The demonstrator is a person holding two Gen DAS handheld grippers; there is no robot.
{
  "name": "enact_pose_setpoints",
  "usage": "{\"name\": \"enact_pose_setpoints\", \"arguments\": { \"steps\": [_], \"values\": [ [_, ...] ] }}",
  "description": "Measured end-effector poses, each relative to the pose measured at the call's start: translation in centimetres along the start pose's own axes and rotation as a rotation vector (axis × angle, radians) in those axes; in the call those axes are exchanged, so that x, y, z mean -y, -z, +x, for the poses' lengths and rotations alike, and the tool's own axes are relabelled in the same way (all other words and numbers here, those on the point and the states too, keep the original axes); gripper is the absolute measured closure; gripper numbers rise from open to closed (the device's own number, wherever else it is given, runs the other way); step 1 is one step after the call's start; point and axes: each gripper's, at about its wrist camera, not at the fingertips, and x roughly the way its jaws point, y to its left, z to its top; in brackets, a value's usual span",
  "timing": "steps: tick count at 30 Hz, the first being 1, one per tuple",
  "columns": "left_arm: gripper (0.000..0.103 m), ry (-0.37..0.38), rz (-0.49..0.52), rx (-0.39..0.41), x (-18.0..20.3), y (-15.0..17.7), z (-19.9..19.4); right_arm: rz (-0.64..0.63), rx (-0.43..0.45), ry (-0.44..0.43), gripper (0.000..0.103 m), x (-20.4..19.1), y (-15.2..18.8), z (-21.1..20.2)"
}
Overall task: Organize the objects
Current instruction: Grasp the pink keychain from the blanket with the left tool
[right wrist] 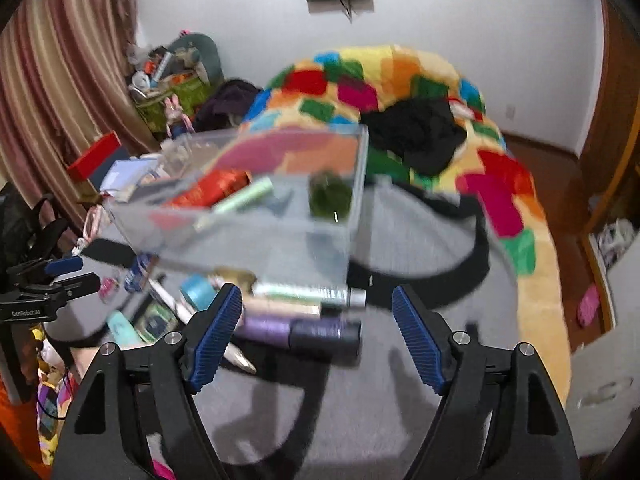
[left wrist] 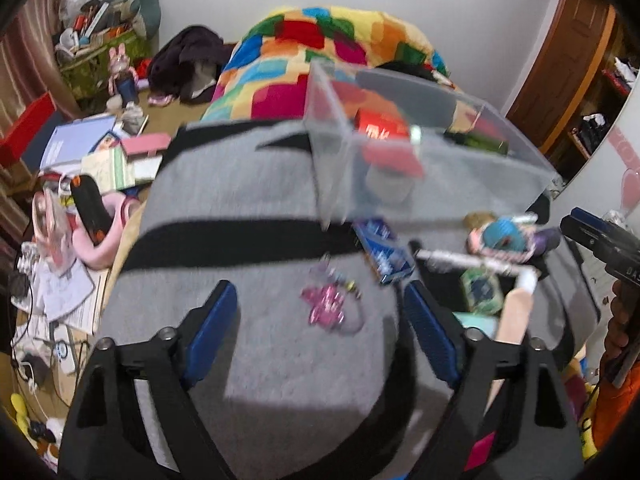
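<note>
A clear plastic box (left wrist: pixel 424 152) stands on a grey and black blanket (left wrist: pixel 248 208); it holds a red pack (left wrist: pixel 380 126) and a dark green item. It also shows in the right wrist view (right wrist: pixel 256 208), with a red pack (right wrist: pixel 212 192) and a pale green tube (right wrist: pixel 244 196) inside. Loose items lie in front of it: a pink trinket (left wrist: pixel 326 304), a blue pack (left wrist: pixel 386 250), a purple tube (right wrist: pixel 300 330), a silver-capped tube (right wrist: pixel 308 294). My left gripper (left wrist: pixel 318 316) is open above the trinket. My right gripper (right wrist: pixel 318 332) is open over the tubes.
A bright patchwork quilt (right wrist: pixel 500 184) covers the bed behind the box, with black clothing (right wrist: pixel 416 132) on it. Books and papers (left wrist: pixel 80 148) litter the floor at left. A wooden door (left wrist: pixel 568 64) stands at right. The right gripper shows at the left wrist view's edge (left wrist: pixel 600 240).
</note>
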Motion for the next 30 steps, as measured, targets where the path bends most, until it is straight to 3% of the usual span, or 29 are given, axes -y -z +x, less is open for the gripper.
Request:
{"name": "enact_pose_setpoints", "arguments": {
  "steps": [2,7,10,12,14,17,21,23,28,30],
  "values": [
    [0.031,0.002,-0.005,-0.018,-0.2,0.6,0.6,0.005,-0.023,-0.006,0.028,0.0,0.5,0.7],
    [0.042,-0.030,0.009,0.025,0.3,1.1,0.6,0.010,-0.037,0.021,0.028,0.2,1.1,2.0],
    [0.057,-0.062,0.031,0.046,0.8,1.4,0.6,0.044,-0.032,0.001,0.029,0.8,1.2,2.3],
    [0.074,-0.071,0.050,0.051,1.3,1.7,0.4,0.049,-0.027,-0.018,0.039,0.9,1.3,2.2],
    [0.083,-0.062,0.067,0.051,1.8,2.0,0.1,0.047,-0.022,-0.036,0.044,0.8,1.3,2.1],
    [0.083,-0.059,0.074,0.055,2.0,2.2,-0.1,0.033,-0.010,-0.022,0.046,0.5,1.5,1.8],
    [0.083,-0.052,0.067,0.062,1.7,2.2,-0.6,0.049,0.004,-0.038,0.079,1.0,1.4,0.7],
    [0.083,-0.051,0.063,0.074,1.6,2.0,-1.2,0.062,-0.001,-0.039,0.085,1.5,1.4,0.5],
    [0.083,-0.036,0.057,0.123,1.7,1.4,-3.2,0.063,-0.010,-0.041,0.086,1.7,1.9,0.0],
    [0.083,-0.031,0.055,0.143,1.8,1.0,-4.0,0.059,-0.012,-0.049,0.082,1.5,1.8,-0.2]
  ]
}}
